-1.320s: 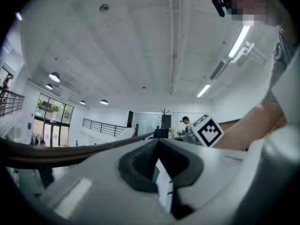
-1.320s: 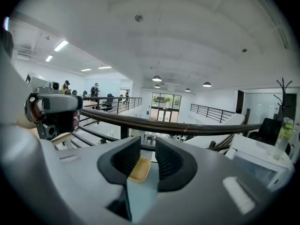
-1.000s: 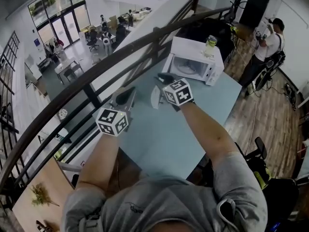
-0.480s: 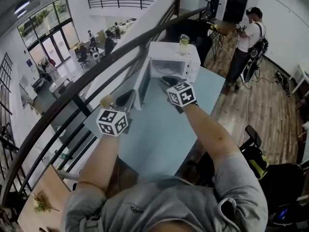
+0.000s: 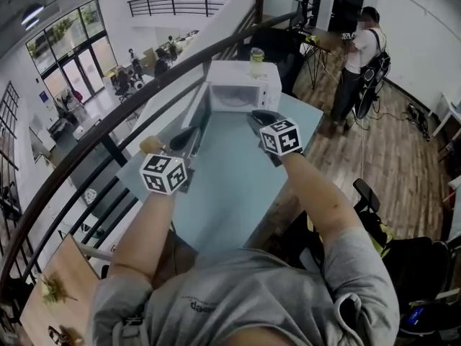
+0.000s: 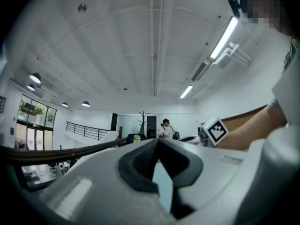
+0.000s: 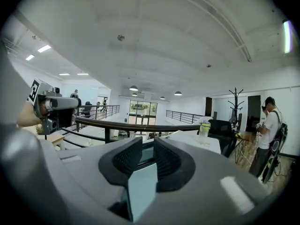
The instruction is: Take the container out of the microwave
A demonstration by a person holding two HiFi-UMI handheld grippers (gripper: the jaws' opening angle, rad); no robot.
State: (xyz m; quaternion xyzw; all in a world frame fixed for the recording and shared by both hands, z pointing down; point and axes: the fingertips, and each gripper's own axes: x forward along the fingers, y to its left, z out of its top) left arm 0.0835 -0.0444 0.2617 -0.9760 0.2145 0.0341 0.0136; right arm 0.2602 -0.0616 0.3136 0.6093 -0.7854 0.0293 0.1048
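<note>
Wooden floor (image 5: pixel 389 164) — dark railing (image 7: pixel 140 125) (curved)

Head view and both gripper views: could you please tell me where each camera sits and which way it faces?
Head view: on the person's head, looking down over both forearms, left claw and right claw toward the open microwave.
Left gripper view: on the left claw, looking along its jaws; right arm at right.
Right gripper view: on the right claw, along its empty, closing jaws; left claw at left.
Shared: all three show the bottle atop the microwave.
</note>
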